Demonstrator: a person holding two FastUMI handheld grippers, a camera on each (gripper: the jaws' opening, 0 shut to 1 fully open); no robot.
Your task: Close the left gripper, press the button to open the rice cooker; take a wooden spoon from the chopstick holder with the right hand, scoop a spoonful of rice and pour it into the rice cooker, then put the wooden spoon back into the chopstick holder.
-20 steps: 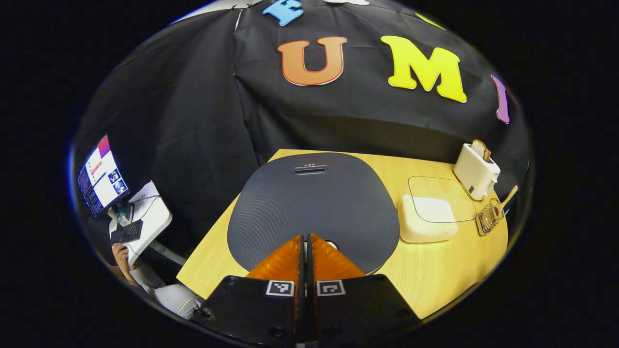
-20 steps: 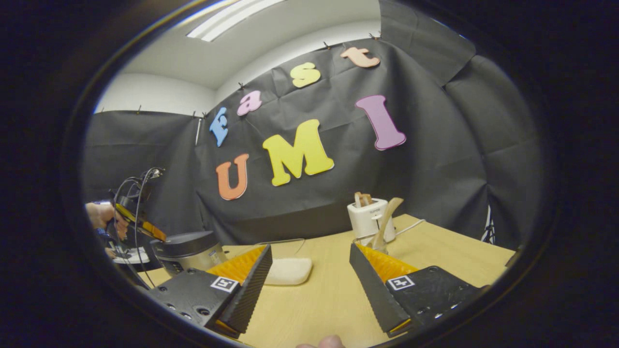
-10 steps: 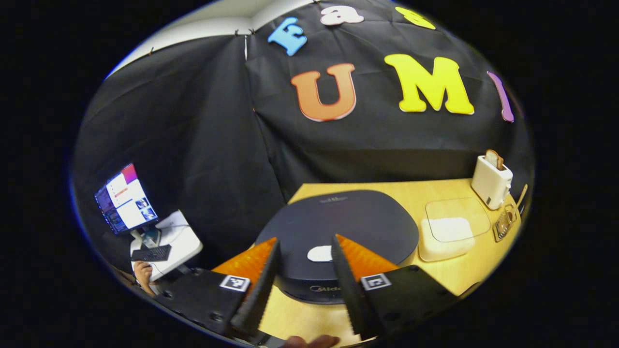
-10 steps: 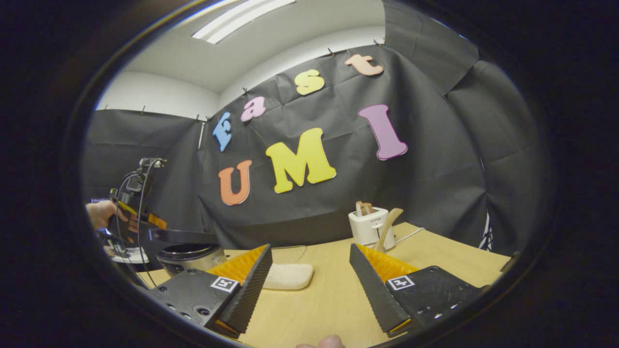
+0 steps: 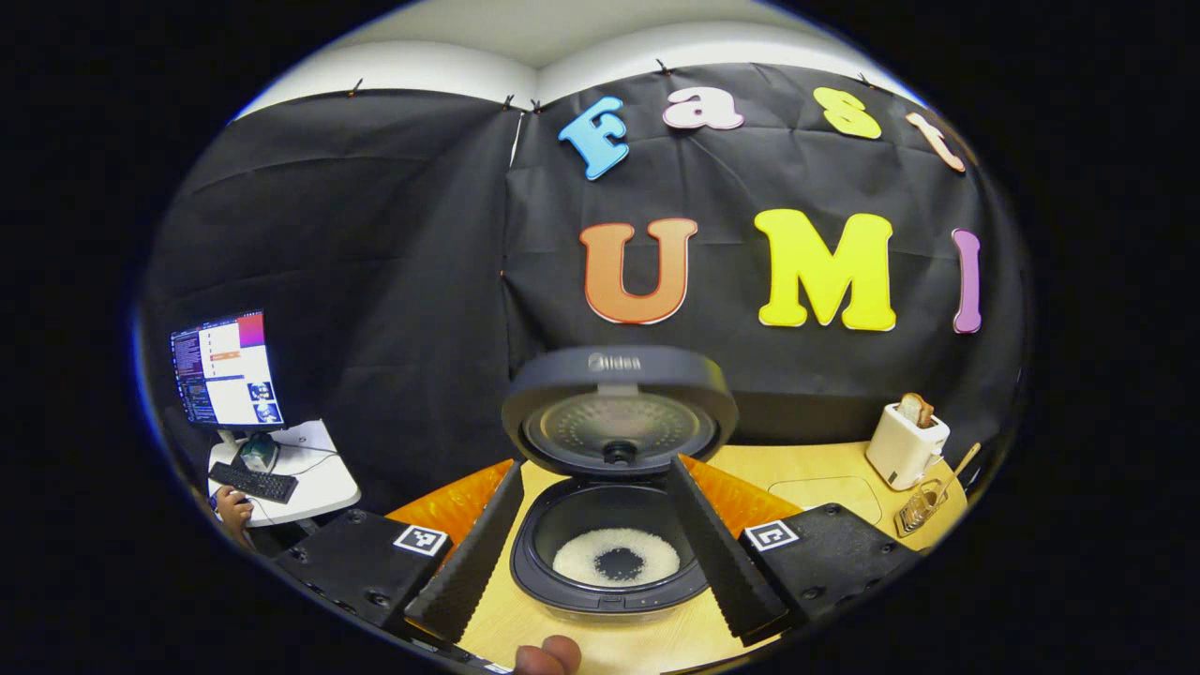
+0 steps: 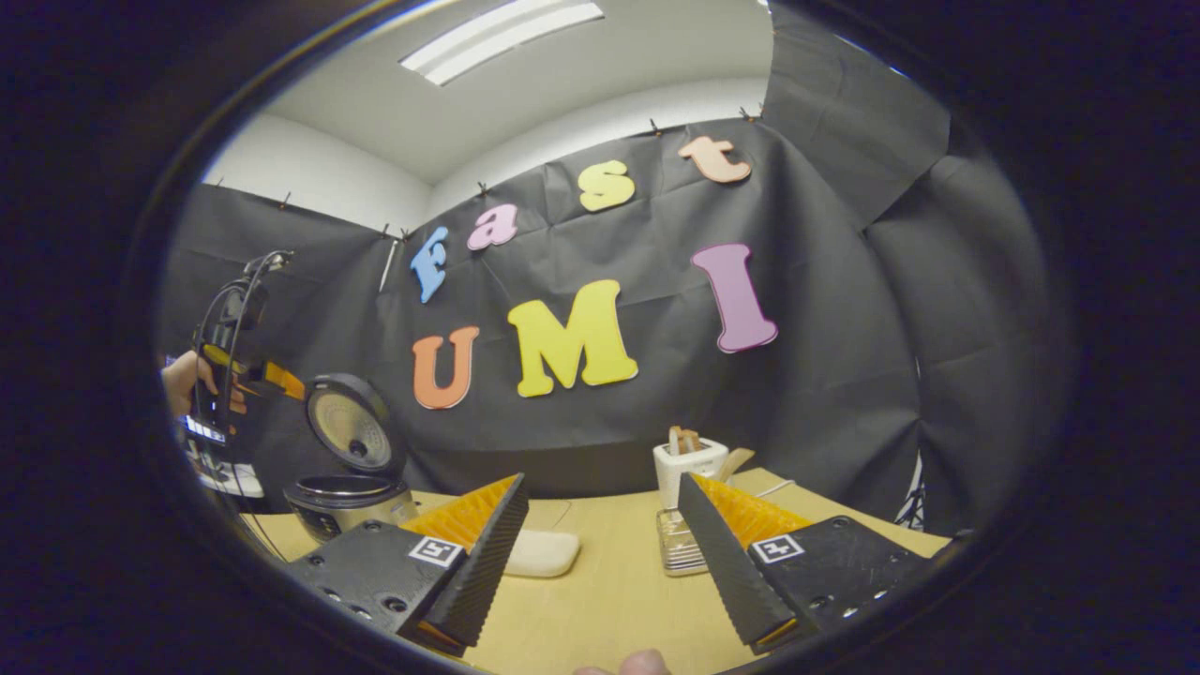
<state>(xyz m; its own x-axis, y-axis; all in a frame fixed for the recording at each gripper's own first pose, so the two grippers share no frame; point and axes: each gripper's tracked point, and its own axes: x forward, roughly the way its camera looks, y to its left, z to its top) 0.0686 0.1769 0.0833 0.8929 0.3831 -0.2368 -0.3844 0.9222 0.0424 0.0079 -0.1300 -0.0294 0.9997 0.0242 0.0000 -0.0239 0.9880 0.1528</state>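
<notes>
Rice cooker lid now sprung up, left gripper spread, right gripper spread, empty

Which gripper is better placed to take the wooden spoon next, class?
Right. The right gripper is open, facing the holder; the left gripper faces the open cooker.

Left gripper view: rice cooker low centre on the table, lid raised behind it (rice inside); toaster far right, chopstick holder before it, wooden spoon in it.
</notes>
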